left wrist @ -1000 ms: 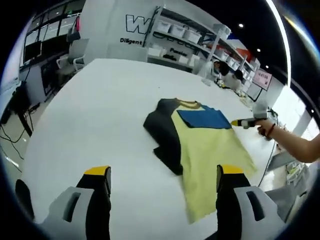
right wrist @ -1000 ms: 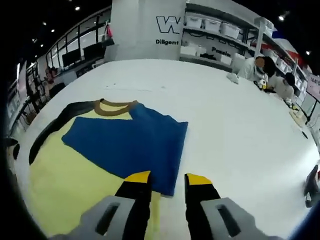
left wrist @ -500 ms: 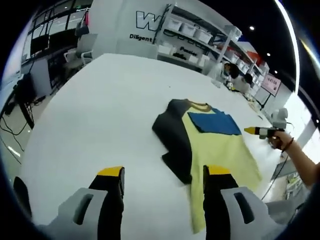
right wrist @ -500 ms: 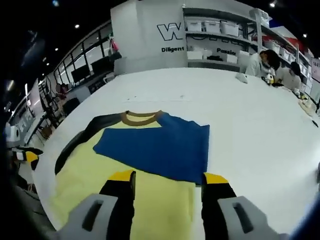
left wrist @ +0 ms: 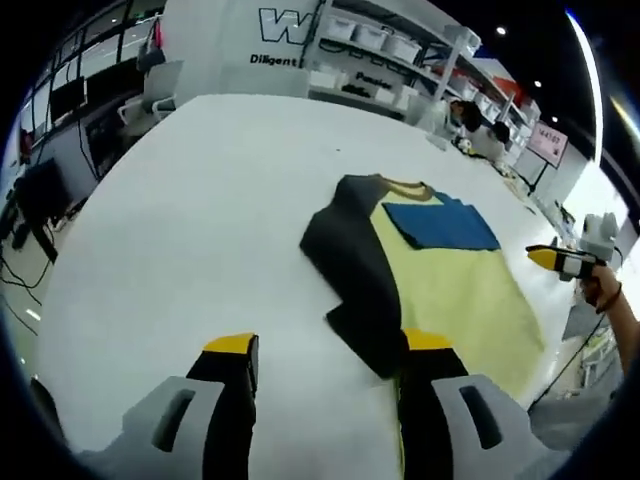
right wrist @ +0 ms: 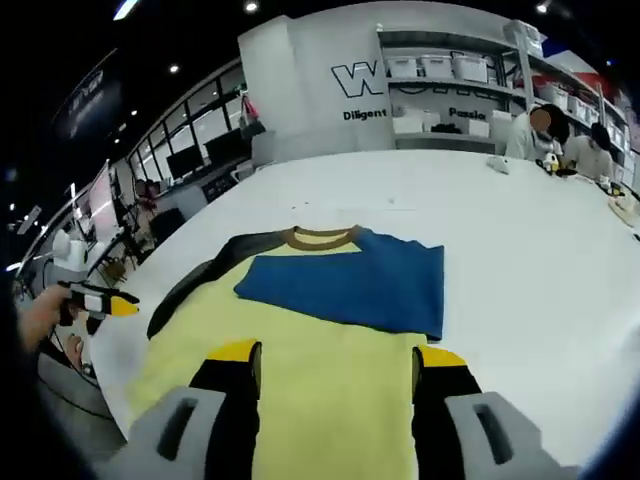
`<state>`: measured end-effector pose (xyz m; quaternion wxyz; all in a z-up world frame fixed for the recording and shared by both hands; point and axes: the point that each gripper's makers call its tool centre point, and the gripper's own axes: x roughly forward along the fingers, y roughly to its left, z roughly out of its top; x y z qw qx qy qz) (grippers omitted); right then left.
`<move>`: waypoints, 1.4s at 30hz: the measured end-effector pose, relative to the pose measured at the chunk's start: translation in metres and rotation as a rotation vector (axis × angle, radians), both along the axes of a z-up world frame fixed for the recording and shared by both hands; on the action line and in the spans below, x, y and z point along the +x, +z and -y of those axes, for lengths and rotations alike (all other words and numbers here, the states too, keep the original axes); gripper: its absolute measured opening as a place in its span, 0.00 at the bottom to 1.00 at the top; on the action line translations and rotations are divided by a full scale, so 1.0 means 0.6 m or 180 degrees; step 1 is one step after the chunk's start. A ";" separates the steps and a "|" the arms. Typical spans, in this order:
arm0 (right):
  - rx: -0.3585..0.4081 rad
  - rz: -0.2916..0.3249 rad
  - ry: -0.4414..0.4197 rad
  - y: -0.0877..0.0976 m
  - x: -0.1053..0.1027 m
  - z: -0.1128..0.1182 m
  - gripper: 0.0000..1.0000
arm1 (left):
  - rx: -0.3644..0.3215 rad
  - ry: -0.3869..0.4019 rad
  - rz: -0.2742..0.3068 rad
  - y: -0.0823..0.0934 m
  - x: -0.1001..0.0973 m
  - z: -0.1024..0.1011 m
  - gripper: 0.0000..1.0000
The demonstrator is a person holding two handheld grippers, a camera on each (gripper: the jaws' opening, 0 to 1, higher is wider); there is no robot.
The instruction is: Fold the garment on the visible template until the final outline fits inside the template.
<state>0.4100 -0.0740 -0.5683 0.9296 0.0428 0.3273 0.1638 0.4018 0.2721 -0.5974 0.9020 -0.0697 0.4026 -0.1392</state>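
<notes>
The shirt (right wrist: 330,340) lies flat on the white worktop (right wrist: 520,250), its pale yellow body nearest the right claw (right wrist: 335,352). One blue sleeve (right wrist: 355,285) is folded in across the chest, touching the brown collar (right wrist: 322,237) at the far end; the black sleeve (left wrist: 350,270) on the other side is spread outward over the worktop. In the left gripper view the shirt runs away slantwise, black sleeve nearest, the hem beside the left claw (left wrist: 330,345)'s right jaw.

Both claws stand wide and hold nothing. The right claw hovers over the yellow hem, its yellow-tipped jaws pointing toward the collar. The left claw hangs over bare worktop at the black sleeve's edge. In the right gripper view the left claw shows at the far left, gripped in a hand (right wrist: 40,315); in the left gripper view the right claw shows at the far right, held off the shirt's side.

Beyond the worktop stand shelves (right wrist: 450,90) with white bins and seated people (right wrist: 545,135).
</notes>
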 end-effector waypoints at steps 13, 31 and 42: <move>-0.0199 -0.0028 0.0160 -0.012 -0.046 -0.016 0.57 | 0.0347 -0.0142 0.0057 -0.038 0.031 0.022 0.42; -0.0205 0.0036 0.0054 0.003 -0.052 -0.001 0.54 | 0.0366 -0.0178 -0.0030 -0.066 0.029 0.039 0.13; -0.0234 -0.0016 -0.0054 -0.002 -0.064 0.020 0.51 | 0.0326 -0.0180 0.0047 -0.062 0.034 0.042 0.02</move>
